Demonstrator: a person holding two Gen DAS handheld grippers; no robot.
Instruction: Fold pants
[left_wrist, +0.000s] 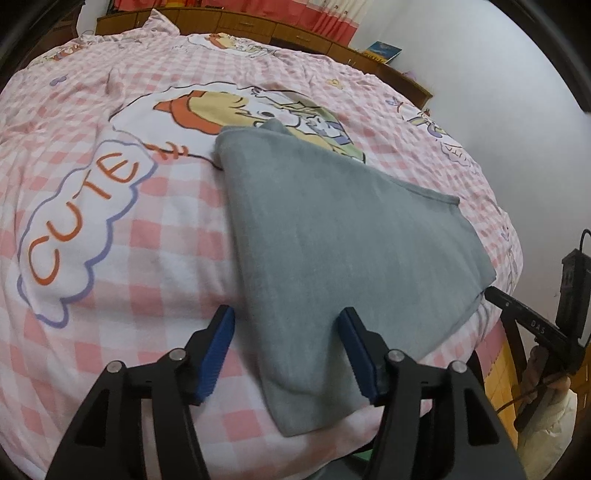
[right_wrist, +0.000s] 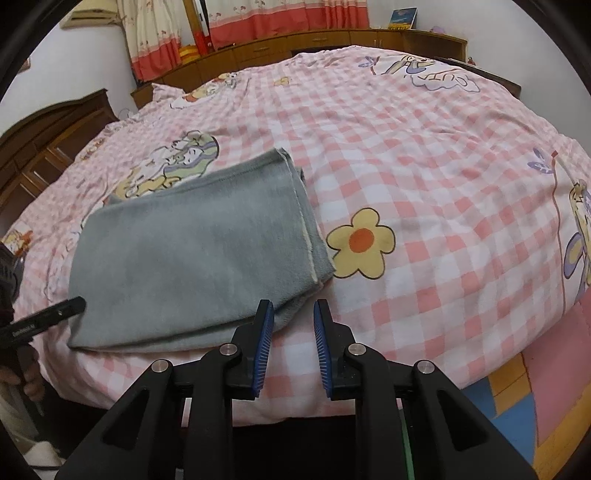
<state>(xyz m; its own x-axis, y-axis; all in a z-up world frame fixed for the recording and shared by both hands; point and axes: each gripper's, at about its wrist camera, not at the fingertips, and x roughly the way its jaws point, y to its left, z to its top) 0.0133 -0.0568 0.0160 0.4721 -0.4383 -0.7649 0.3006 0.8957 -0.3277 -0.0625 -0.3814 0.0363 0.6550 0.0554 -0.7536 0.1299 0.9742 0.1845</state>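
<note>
I saw the pink-and-white checked cartoon bedspread (left_wrist: 110, 258) reading "CUTE" at the left. The grey folded fleece pants (left_wrist: 332, 236) lay on its near edge. My left gripper (left_wrist: 286, 347) straddled their near corner, jaws spread; my right gripper (right_wrist: 293, 339), jaws parted, held nothing.

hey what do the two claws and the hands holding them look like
Both the left claw and the right claw are black plastic with ribbed blue pads and silver pivot bolts. The other claw's side bears small pale lettering. A light sleeve shows at one wrist.
</note>
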